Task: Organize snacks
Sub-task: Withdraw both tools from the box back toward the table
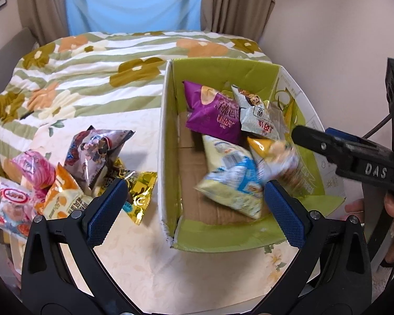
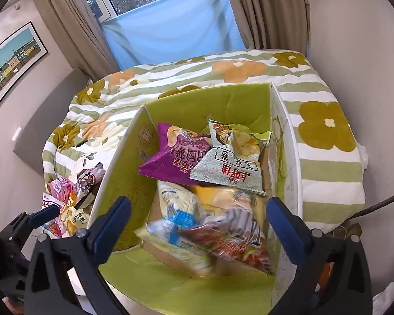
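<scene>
A green-lined cardboard box (image 1: 218, 237) (image 2: 123, 162) stands on a bed. It holds a purple bag (image 1: 212, 113) (image 2: 176, 157), a grey-green bag (image 1: 260, 115) (image 2: 228, 162), a pale yellow and blue bag (image 1: 233, 181) (image 2: 176, 215) and a blurred orange and red bag (image 1: 278, 157) (image 2: 233, 236) that lies loose. A pile of snack bags (image 1: 73, 173) (image 2: 71, 204) lies left of the box. My left gripper (image 1: 194, 210) is open and empty over the box's near left corner. My right gripper (image 2: 199, 225) is open and empty above the box; its finger (image 1: 328, 147) shows in the left wrist view.
The bed has a floral green-striped quilt (image 1: 97, 73) (image 2: 325, 131). Curtains and a blue window cover (image 1: 134, 2) (image 2: 170, 34) stand behind it. A framed picture (image 2: 13, 60) hangs on the left wall. A black cable (image 2: 380, 204) runs at the right.
</scene>
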`<action>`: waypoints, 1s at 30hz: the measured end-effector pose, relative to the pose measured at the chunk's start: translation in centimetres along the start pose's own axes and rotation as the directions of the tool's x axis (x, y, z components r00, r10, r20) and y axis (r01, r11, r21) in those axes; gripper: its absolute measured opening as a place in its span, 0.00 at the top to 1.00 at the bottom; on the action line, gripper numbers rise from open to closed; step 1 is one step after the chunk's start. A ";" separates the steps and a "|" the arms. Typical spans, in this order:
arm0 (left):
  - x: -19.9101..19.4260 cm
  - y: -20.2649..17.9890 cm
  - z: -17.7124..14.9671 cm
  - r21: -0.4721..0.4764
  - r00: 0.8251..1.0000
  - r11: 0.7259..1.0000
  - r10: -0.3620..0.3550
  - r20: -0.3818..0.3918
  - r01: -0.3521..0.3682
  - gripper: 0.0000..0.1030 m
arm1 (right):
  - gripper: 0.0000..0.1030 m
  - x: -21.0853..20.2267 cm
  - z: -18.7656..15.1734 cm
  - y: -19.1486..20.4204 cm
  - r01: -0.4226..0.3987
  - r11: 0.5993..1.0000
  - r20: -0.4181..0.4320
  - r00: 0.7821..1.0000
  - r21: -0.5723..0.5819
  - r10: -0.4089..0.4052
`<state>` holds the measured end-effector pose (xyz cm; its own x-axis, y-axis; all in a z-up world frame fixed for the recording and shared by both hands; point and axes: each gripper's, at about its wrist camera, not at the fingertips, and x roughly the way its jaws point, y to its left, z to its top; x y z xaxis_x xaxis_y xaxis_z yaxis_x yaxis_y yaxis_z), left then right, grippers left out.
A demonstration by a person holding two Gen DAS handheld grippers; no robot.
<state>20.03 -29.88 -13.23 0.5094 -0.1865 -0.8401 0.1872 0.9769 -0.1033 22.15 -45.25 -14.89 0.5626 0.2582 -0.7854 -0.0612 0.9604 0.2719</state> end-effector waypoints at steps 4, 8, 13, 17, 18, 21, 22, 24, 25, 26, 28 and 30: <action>0.4 -0.4 -0.4 -0.003 1.000 1.000 -0.012 -0.007 0.012 0.01 | 0.01 -0.2 -1.0 -0.1 0.017 1.000 -0.008 1.000 -0.019 -0.017; 0.1 -0.8 -0.6 0.011 1.000 1.000 -0.019 -0.005 0.019 0.01 | 0.01 -0.5 -1.6 -0.5 0.012 1.000 -0.016 1.000 -0.005 -0.012; -1.0 -1.2 -0.6 0.018 0.999 0.999 -0.033 0.023 0.033 0.01 | 0.01 -1.6 -1.7 -0.7 0.019 1.000 -0.006 1.000 0.002 -0.019; -2.6 -1.0 -0.8 0.022 0.998 0.999 -0.034 0.045 0.034 0.01 | 0.01 -2.9 -1.7 -0.3 0.023 1.000 0.017 1.000 -0.007 -0.023; -3.1 -1.0 -0.8 0.024 0.998 0.999 -0.029 0.052 0.027 0.01 | 0.01 -3.2 -1.8 -0.1 0.023 1.000 0.022 1.000 -0.009 -0.022; -5.0 -0.1 -1.1 0.021 0.997 1.000 -0.003 0.077 0.002 0.01 | 0.01 -4.2 -1.7 0.6 0.026 0.999 0.032 0.999 -0.024 -0.025; -5.4 0.1 -1.2 0.018 0.997 1.000 0.002 0.081 -0.003 0.01 | 0.01 -4.4 -1.6 0.9 0.029 0.999 0.030 0.999 -0.028 -0.028; -6.8 1.1 -1.5 0.008 0.995 1.000 0.022 0.093 -0.022 0.01 | 0.01 -5.0 -1.6 1.7 0.005 1.000 0.026 1.000 -0.031 -0.005; -7.2 1.5 -1.6 0.004 0.995 1.000 0.029 0.097 -0.030 0.01 | 0.01 -5.3 -1.7 2.1 -0.009 0.999 0.035 0.999 -0.033 0.010; -7.9 2.1 -1.7 -0.001 0.994 0.999 0.039 0.102 -0.039 0.01 | 0.01 -5.7 -1.7 2.6 -0.020 0.999 0.046 0.999 -0.040 0.021; -9.1 3.3 -2.0 -0.015 0.992 0.999 0.051 0.117 -0.049 0.01 | 0.01 -6.5 -1.7 3.8 -0.027 0.998 0.067 0.997 -0.059 0.031; -10.5 4.7 -2.4 -0.027 0.989 0.998 0.062 0.137 -0.059 0.01 | 0.01 -7.3 -1.8 5.2 -0.025 0.997 0.092 0.995 -0.077 0.032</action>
<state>13.51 -23.12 -6.22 0.6300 -0.1376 -0.7643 0.1341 0.9887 -0.0675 16.28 -41.97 -8.78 0.6338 0.2781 -0.7217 -0.1389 0.9589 0.2475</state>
